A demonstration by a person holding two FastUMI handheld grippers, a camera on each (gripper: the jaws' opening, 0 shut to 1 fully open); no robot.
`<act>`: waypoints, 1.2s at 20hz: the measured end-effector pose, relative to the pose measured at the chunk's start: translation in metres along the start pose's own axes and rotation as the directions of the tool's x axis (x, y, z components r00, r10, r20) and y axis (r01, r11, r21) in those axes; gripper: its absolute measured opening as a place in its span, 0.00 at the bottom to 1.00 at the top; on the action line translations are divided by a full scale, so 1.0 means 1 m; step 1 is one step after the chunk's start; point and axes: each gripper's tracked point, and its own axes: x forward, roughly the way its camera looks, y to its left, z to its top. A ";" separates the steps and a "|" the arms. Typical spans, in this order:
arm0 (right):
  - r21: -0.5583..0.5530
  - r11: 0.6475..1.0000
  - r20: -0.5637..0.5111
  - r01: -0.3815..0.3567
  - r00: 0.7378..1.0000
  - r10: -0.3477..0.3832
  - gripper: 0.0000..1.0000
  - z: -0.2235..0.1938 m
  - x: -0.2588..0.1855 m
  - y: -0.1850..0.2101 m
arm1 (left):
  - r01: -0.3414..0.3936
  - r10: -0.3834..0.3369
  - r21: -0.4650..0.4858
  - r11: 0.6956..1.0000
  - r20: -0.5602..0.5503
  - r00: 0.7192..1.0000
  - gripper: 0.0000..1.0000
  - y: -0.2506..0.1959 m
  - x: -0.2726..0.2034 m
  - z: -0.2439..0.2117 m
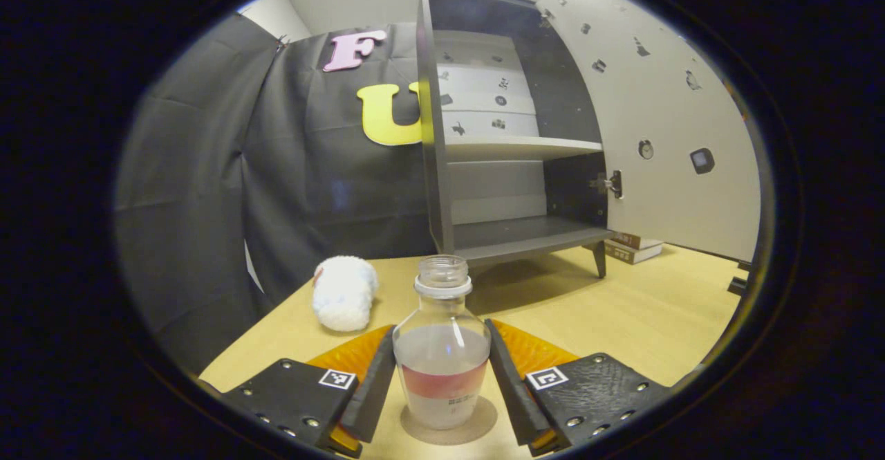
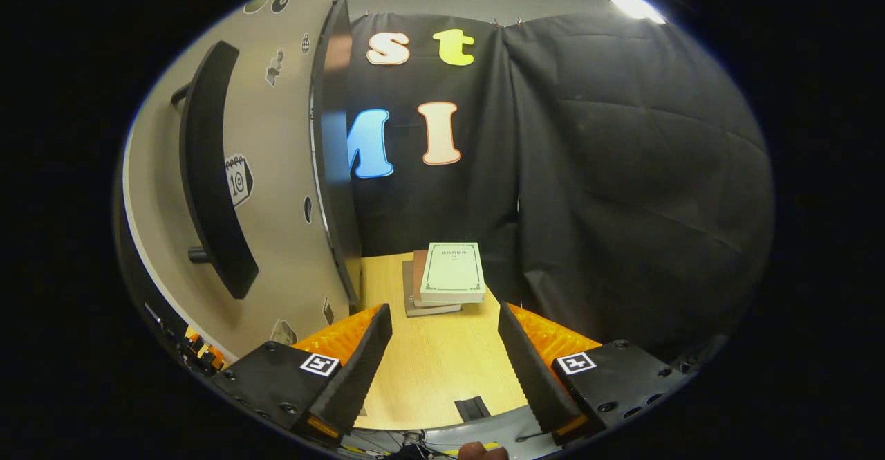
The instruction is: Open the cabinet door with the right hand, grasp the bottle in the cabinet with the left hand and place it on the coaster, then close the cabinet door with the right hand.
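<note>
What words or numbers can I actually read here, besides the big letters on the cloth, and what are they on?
"10": on a calendar-style sticker on the outer face of the cabinet door.
Top book of the stack: lines printed on the cover, too small to read.
Bottle: a strip of print low on its side, too blurred to read.
The other door stickers look like small pictures, with no legible words.
</note>
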 end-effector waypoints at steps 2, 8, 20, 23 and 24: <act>0.018 1.000 -0.021 -0.003 1.000 0.004 0.98 -0.009 0.001 0.001 | -0.005 0.005 0.000 1.000 -0.001 1.000 0.75 0.001 0.001 0.002; 0.078 0.997 -0.005 -0.001 1.000 0.001 0.98 -0.005 0.005 0.004 | -0.020 0.020 0.000 1.000 -0.042 0.999 0.76 0.000 0.002 -0.002; 0.114 0.993 0.038 -0.009 0.999 0.004 0.98 -0.005 -0.011 -0.006 | -0.057 0.057 0.002 0.998 0.003 0.998 0.92 0.007 -0.023 0.058; 0.133 0.991 0.050 -0.006 0.999 -0.001 0.98 -0.004 -0.017 -0.011 | -0.061 0.062 -0.004 0.998 0.045 0.997 0.90 0.011 -0.042 0.097; 0.134 0.991 0.055 -0.007 0.998 -0.001 0.98 -0.003 -0.019 -0.012 | -0.071 0.071 -0.003 0.997 0.053 0.996 0.90 0.013 -0.050 0.111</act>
